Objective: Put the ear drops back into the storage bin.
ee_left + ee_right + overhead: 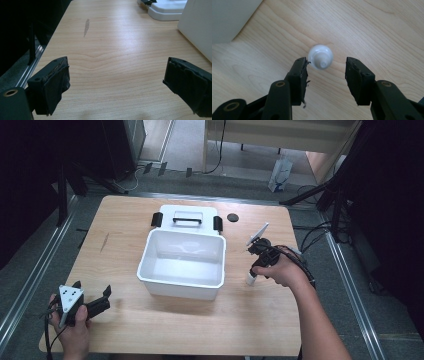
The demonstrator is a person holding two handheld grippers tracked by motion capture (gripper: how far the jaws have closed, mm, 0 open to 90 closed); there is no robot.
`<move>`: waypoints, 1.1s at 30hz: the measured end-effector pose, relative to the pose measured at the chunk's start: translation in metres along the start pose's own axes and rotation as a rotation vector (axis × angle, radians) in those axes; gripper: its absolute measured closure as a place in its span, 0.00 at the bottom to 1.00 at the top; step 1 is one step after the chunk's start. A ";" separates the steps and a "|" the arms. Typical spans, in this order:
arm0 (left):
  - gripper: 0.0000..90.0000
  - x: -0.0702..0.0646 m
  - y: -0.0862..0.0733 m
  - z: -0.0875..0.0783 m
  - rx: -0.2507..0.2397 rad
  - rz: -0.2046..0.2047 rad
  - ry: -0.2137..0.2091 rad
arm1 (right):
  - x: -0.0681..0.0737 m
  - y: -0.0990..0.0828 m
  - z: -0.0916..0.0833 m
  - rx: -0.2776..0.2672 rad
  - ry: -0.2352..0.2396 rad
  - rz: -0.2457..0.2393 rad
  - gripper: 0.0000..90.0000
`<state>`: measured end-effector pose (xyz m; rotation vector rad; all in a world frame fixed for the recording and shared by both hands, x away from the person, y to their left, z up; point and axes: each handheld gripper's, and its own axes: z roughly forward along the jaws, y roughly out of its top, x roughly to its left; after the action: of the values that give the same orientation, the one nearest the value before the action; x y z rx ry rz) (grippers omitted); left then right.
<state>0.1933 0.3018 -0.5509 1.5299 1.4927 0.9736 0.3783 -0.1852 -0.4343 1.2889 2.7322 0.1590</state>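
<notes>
- Right gripper point(325, 72): jaws held partly apart and pointed down over one small white bottle point(321, 57); the bottle is seen upright between the pads, close to one pad, with a gap left at the other. Not yet clamped.
- Same bottle point(250, 278) is located on the table point(125, 220), just right of the bin.
- Left gripper point(116, 82): jaws spread wide, nothing between them, bare wood ahead.
- One white bin point(182, 264), open and empty, at table centre.
- One white lid point(187, 219) laid behind the bin, touching it.
- One black disc point(232, 217) near the far edge.
- Open room is found left of the bin and along the near edge.
</notes>
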 end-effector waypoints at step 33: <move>0.08 0.000 0.000 0.001 0.003 -0.003 -0.007 | 0.000 0.009 0.000 0.042 0.048 0.016 0.80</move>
<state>0.1942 0.3021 -0.5510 1.5311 1.4920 0.9642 0.3852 -0.1800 -0.4334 1.3344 2.7806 0.1372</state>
